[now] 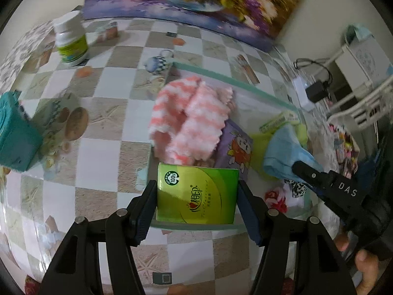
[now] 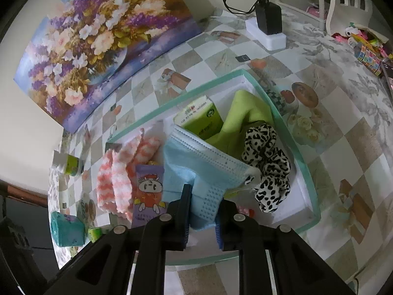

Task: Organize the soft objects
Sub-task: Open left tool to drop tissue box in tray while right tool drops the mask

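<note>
My left gripper is shut on a green tissue pack, held over the near edge of the white tray. My right gripper is shut on a blue face mask, held over the tray; it shows in the left wrist view with the mask. In the tray lie a pink-and-white striped cloth, a purple cartoon tissue pack, a lime cloth, a leopard-print scrunchie and a second green tissue pack.
A white pill bottle stands at the far left of the checked tablecloth. A teal box sits at the left edge. A flower painting leans against the wall. A charger on a white power strip lies far right.
</note>
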`<action>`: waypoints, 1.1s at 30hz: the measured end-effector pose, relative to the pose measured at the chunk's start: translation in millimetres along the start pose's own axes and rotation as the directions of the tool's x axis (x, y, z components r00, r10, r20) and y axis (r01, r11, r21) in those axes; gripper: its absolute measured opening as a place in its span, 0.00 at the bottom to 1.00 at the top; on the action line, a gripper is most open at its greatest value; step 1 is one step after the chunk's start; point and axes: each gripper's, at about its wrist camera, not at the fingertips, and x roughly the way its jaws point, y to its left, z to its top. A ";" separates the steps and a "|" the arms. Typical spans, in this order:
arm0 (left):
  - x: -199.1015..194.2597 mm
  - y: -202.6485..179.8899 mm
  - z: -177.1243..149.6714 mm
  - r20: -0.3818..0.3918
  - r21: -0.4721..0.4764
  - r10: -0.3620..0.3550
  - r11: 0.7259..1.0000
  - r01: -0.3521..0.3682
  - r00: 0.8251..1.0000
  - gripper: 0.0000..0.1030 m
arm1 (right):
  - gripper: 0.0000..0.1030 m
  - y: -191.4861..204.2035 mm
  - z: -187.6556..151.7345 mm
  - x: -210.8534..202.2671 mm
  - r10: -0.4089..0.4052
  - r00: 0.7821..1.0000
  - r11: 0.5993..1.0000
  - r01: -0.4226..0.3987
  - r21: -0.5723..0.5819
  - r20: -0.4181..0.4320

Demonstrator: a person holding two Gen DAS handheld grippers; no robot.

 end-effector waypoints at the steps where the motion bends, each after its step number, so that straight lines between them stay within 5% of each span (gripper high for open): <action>1: 1.8 -0.7 0.4 0.000 0.003 0.000 1.000 0.000 1.000 0.63 | 0.19 0.4 -0.6 1.3 -0.001 1.000 1.000 0.001 -0.003 -0.007; 7: 6.9 -0.4 2.5 -0.007 -0.004 -0.019 1.000 0.019 1.000 0.66 | 0.21 5.4 -2.7 7.6 -0.024 0.999 1.000 0.023 -0.021 -0.040; 11: 7.2 2.4 4.8 -0.006 -0.018 -0.025 1.000 0.025 1.000 0.74 | 0.49 5.3 -2.7 9.5 -0.056 0.997 0.998 0.055 -0.018 -0.048; 14: 6.4 7.9 6.9 -0.007 -0.044 -0.012 0.999 0.012 1.000 0.81 | 0.56 5.8 -2.8 10.3 -0.079 0.996 0.997 0.078 -0.025 -0.050; 26: 3.2 43.4 12.3 -0.010 -0.153 0.157 0.976 -0.157 0.988 0.97 | 0.97 20.8 -4.9 14.9 -0.213 0.977 0.967 0.210 -0.143 -0.005; 33: -0.1 52.9 13.7 0.001 -0.153 0.260 0.954 -0.257 0.966 0.98 | 1.00 32.7 -6.0 10.8 -0.206 0.978 0.958 0.209 -0.195 0.034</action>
